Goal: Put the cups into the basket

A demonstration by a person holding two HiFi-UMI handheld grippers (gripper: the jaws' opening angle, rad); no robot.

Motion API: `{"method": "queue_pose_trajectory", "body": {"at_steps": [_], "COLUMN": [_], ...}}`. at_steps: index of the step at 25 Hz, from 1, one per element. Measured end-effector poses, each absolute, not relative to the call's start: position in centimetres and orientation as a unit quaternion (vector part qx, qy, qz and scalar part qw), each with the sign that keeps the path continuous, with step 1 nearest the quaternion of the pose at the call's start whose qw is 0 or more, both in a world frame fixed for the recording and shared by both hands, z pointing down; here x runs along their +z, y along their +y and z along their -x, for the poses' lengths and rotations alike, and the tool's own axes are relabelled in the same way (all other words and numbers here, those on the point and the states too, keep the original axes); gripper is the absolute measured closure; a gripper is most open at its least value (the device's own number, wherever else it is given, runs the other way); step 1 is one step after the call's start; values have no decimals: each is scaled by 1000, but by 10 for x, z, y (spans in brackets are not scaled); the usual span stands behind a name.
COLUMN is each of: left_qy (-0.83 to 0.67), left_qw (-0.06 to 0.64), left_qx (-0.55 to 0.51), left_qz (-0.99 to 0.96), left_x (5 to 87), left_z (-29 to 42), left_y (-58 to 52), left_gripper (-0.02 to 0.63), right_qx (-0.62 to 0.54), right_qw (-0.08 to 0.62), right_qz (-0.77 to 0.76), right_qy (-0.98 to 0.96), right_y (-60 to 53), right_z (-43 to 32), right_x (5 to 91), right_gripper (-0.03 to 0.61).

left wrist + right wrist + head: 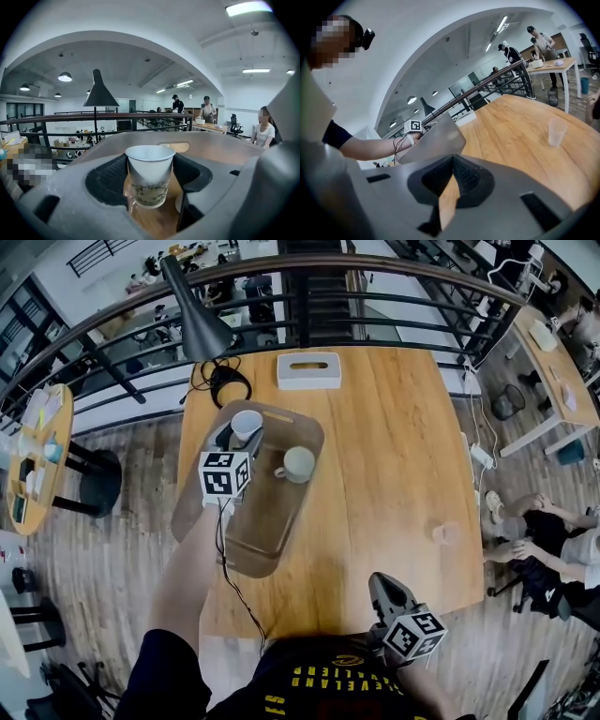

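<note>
Two cups were at the basket [278, 557] and a third was out on the wooden table [384, 446]. My left gripper [236, 437] was pinching a white paper cup [149, 176] with a green leafy print low on its side. The jaws pressed on it from both sides and the cup stood upright, mouth up. I held it over the far left part of the basket, inside the rim. I could not tell whether its base touched the basket floor.

To the right of it, a second white cup [298, 464] stood upright in the basket, apart from my gripper and from the paper cup. The basket itself was a shallow, translucent brown-grey one lying on the left half of the table, its long side running from near to far.

My right gripper [451, 187] was at the near edge of the table, well apart from the basket. Its jaws were pressed together with nothing between them.

A clear plastic cup [444, 533] stood alone near the right edge of the table. At the far edge lay a white tissue box [308, 370]. Left of the box were a coiled black cable [225, 381] and a black lamp [199, 320].
</note>
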State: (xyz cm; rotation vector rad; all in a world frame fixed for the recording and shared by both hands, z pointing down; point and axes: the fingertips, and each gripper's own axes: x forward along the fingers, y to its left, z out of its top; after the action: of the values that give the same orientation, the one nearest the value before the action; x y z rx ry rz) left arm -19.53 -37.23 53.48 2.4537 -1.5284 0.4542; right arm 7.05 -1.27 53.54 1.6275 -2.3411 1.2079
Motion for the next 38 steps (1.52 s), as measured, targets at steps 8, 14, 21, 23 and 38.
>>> {"method": "queue_pose_trajectory", "body": {"at_steps": [8, 14, 21, 23, 38], "left_qy": [-488, -478, -467, -467, -466], "left_qw": [112, 119, 146, 156, 230], "left_qx": [216, 254, 305, 313, 329], "left_qz": [-838, -833, -817, -812, -789], "left_x": [584, 615, 658, 667, 684], "left_z": [186, 183, 190, 193, 197], "left_y": [-371, -370, -366, -366, -356], "left_gripper": [301, 301, 301, 301, 299], "right_qx": [403, 406, 409, 410, 414], "right_qw": [41, 41, 40, 41, 44], "right_qz": [-519, -524, -528, -529, -514], "right_qy": [-753, -747, -744, -742, -750], "right_y": [-11, -16, -26, -28, -44], "right_z": [-67, -71, -72, -73, -64], "right_x": [547, 548, 550, 551, 551], "right_gripper": [566, 566, 566, 566, 566]}}
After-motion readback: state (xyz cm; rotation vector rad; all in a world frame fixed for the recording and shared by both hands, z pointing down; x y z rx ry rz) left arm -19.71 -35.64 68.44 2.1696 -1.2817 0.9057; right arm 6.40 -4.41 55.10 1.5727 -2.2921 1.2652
